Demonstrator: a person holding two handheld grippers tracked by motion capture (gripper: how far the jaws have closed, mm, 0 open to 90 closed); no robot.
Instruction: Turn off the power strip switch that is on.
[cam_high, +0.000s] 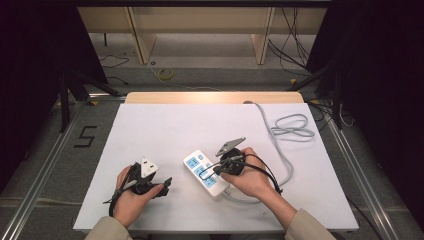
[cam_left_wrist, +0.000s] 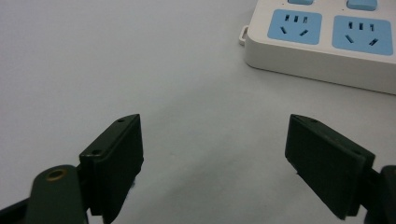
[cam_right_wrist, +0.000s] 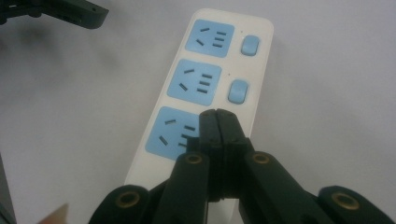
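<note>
A white power strip with three blue sockets lies slantwise at the middle of the white table. My right gripper is over its near end. In the right gripper view its jaws are shut with nothing between them, their tips above the nearest socket of the strip. I cannot tell whether they touch it. My left gripper rests to the left of the strip in a hand. Its jaws stand open over bare table, with the strip ahead at the upper right.
The strip's grey cable runs round behind the right hand and coils at the table's back right. One jaw of the left gripper shows at the top left of the right gripper view. Wooden frame legs stand beyond the far edge.
</note>
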